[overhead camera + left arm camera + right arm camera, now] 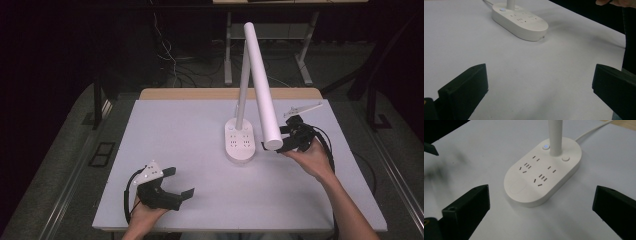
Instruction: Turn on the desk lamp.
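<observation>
A white desk lamp stands on the white tabletop (190, 130). Its oval base (239, 145) carries several sockets, and a thin post (243, 85) rises from it. The long tube head (260, 80) slants down toward the right. My right gripper (283, 139) is open just right of the tube's lower end, and its jaws stand wide apart facing the base (544, 172). A small blue light (546, 146) glows beside the post. My left gripper (179, 182) rests open near the front left, with the base (520, 21) farther off ahead of it.
The lamp's white cable (594, 130) runs off behind the base. A wooden strip (200, 93) edges the table's back. Beyond it, desk legs (228, 50) and loose cables (170, 55) lie on the dark floor.
</observation>
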Motion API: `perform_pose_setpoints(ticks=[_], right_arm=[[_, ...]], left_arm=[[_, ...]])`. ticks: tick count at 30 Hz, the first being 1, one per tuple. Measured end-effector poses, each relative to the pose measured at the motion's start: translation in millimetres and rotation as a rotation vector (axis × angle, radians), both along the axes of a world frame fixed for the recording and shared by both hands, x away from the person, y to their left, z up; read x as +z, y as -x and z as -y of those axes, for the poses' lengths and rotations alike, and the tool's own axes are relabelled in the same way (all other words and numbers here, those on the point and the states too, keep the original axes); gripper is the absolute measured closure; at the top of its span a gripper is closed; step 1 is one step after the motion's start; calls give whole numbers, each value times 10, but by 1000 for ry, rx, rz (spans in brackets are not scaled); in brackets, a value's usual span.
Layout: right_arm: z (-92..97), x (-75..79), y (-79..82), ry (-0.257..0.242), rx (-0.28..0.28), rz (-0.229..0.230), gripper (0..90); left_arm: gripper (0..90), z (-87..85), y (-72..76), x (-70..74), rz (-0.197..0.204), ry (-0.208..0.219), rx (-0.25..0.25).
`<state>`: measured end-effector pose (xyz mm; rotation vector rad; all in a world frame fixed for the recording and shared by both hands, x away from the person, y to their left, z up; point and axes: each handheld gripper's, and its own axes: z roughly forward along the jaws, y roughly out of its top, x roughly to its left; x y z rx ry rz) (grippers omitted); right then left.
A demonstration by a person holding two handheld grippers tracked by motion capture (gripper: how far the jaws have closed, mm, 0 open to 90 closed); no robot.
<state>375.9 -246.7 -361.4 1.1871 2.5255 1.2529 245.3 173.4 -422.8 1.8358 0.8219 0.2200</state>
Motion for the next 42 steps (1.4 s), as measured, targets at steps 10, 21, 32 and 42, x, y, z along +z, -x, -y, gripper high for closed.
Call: perform_pose_setpoints(ticks=[10, 21, 32, 42], right_arm=[[-59, 18, -176, 4, -14, -12, 10], [-182, 40, -331, 6, -18, -11, 10], [-237, -12, -502, 3, -34, -27, 10], [-224, -86, -659, -27, -56, -27, 158]], left_arm=[[0, -5, -3, 1, 0, -1, 0], [0, -2, -2, -1, -1, -2, -4], [0, 0, 1, 3, 1, 1, -12], [0, -10, -3, 7, 2, 2, -8]])
